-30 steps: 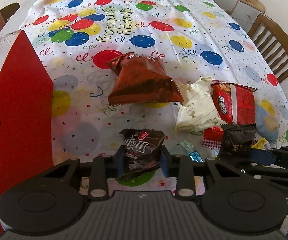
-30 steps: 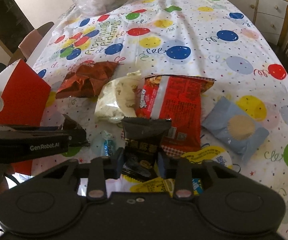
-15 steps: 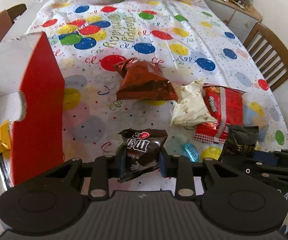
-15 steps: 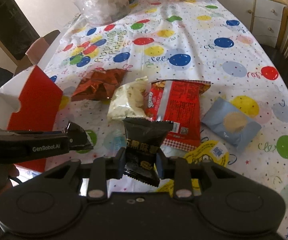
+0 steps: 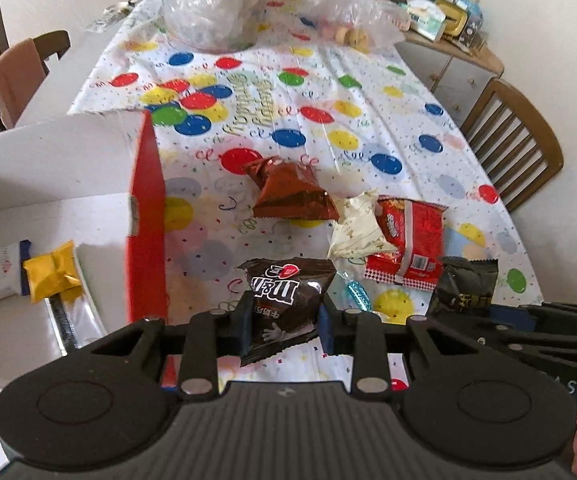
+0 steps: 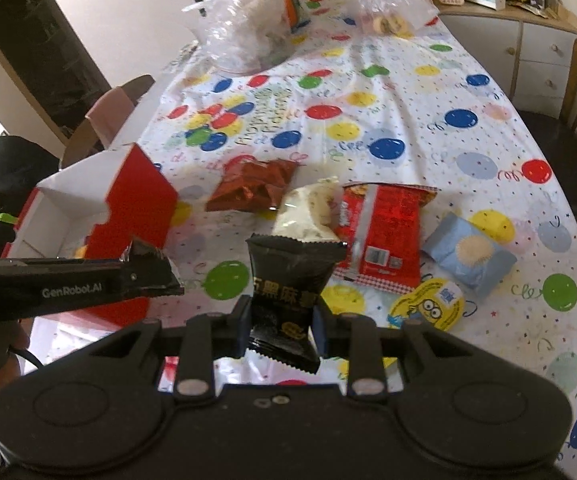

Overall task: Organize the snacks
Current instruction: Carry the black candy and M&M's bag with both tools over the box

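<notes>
1. Soft daylight fills both views; the tablecloth [image 5: 368, 128] looks washed out at its far end.
2. Shadows are faint (a pale one under the brown foil bag [image 5: 292, 194]).
3. Fisheye bending curves the edges; corners go black.

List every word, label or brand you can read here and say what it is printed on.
"m&m" on the brown packet in the left hand-held gripper.
"GenRobot.AI" on that gripper's side.
Gold characters on the black packet in the right hand-held gripper: too blurred.
Gold lettering on the tablecloth: unreadable.
</notes>
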Tool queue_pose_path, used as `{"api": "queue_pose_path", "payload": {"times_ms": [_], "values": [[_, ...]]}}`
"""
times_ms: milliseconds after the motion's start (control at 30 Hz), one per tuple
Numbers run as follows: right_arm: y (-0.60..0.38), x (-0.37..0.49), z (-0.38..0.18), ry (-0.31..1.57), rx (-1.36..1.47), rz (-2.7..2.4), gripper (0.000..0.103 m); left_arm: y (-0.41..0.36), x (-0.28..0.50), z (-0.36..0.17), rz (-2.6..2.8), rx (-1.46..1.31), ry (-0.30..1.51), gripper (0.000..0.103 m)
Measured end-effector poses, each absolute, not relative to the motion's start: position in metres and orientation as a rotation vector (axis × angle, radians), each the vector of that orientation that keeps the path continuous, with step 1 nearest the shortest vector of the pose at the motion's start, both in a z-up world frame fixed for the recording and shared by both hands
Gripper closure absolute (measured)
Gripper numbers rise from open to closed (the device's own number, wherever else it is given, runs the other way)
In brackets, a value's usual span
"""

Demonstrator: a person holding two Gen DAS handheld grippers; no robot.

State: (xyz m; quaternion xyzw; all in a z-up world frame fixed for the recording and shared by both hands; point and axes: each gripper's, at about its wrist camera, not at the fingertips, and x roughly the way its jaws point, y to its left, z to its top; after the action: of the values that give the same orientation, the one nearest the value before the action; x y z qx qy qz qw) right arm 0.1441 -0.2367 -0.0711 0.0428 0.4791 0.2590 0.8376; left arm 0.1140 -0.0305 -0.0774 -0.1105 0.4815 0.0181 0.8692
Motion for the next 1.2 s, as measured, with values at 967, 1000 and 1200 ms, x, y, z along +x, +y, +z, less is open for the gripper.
{"api": "queue_pose_path", "payload": {"times_ms": [967, 1000, 1200], "values": [[-0.084, 0.097, -0.008, 0.898, -0.020, 0.746, 0.075, 0.087, 0.046, -0.020, 0.108, -0.272, 0.889, 0.073], [-0.077, 0.097, -0.008, 0.894, -0.029, 0.749, 0.075, 0.094, 0.045, -0.020, 0.116, -0.274, 0.887, 0.073], [-0.037, 0.104, -0.011, 0.900, -0.064, 0.767, 0.075, 0.140, 0.041, -0.025, 0.177, -0.279, 0.895, 0.073]]}}
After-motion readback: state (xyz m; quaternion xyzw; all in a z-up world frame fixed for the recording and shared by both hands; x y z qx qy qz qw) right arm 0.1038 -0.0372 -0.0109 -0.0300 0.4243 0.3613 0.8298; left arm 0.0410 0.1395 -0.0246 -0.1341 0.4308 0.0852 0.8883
